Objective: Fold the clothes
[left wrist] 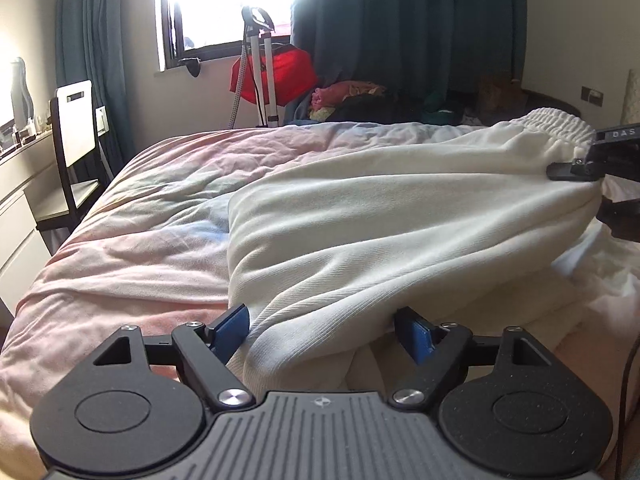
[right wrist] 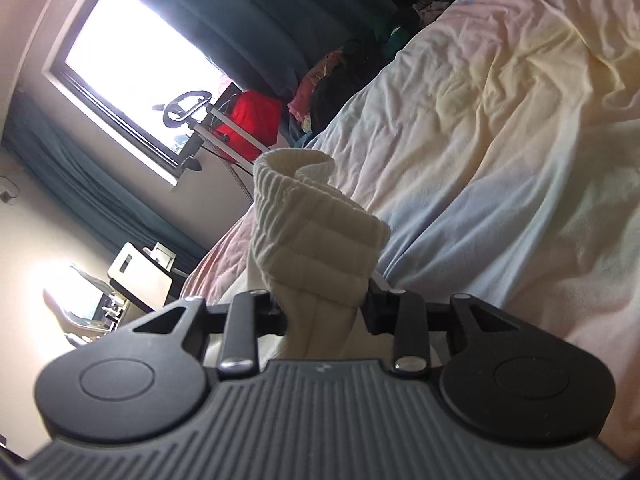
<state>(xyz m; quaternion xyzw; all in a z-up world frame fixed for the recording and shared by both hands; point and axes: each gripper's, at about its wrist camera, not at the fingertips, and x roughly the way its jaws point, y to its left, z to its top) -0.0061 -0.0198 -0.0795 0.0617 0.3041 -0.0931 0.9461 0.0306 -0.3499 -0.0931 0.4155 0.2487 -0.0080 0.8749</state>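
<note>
Sprawling across nearly everything in the left wrist view is the bed (left wrist: 160, 208), its rumpled pastel cover running from 9 o'clock to the far edge at 12. Next in size, the white garment (left wrist: 380, 220), a thick ribbed-knit piece, lies draped over the cover from the centre out to 3 o'clock, one end lifted off the bed and the near end bunched up at 6 o'clock. Behind the bed, dark teal curtains (left wrist: 420, 28) hang at 12 to 1 o'clock beside a bright window (left wrist: 232, 0), with a red bag (left wrist: 280, 74) and a metal stand in front of it and a chair (left wrist: 74, 148) at 9 o'clock.

Down to the tools: the left gripper (left wrist: 324, 334) sits at 6 o'clock with its blue-padded fingers (left wrist: 230, 332) spread wide, cloth bunched loosely between them but not pinched. Over at 3 o'clock the right gripper (left wrist: 576, 170) meets the garment just below its ribbed waistband (left wrist: 560, 120).

Switching to the right wrist view, the right gripper (right wrist: 324, 312) has its fingers squeezed in against a gathered neck of the garment (right wrist: 316, 236), gripping it firmly, and the waistband (right wrist: 296, 184) curls up above the grip toward 12 o'clock, with the bed (right wrist: 500, 120) filling 1 to 4 o'clock.
</note>
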